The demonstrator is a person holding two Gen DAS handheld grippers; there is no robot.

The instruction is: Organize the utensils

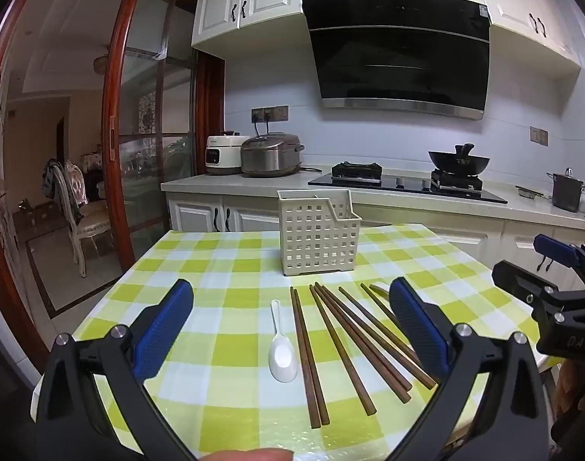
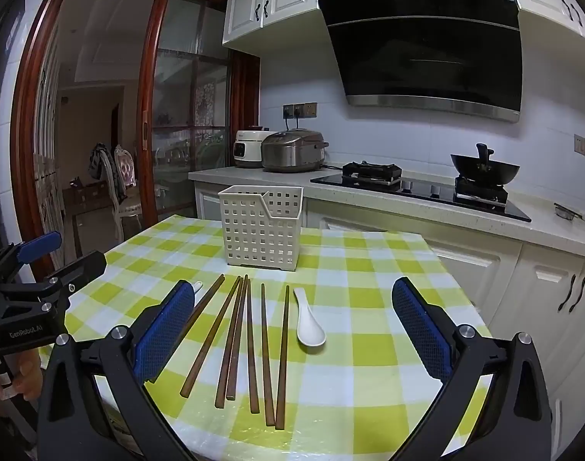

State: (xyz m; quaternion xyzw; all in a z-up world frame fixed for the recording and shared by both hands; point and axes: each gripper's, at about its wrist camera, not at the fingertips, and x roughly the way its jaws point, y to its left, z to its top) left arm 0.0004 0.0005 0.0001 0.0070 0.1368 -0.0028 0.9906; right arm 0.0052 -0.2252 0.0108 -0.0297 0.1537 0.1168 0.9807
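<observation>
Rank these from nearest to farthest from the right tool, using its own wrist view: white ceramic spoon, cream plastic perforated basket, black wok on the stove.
1. White ceramic spoon, on the checked cloth between the fingers.
2. Cream plastic perforated basket, mid-table, left of centre.
3. Black wok, far right counter.

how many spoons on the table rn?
2. One white spoon lies left of the chopsticks, the other white spoon right of them. In each wrist view one spoon is mostly hidden behind a finger.

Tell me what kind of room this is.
Most likely a home kitchen: a range hood hangs over a gas hob holding a wok, with rice cookers on the counter.
</observation>
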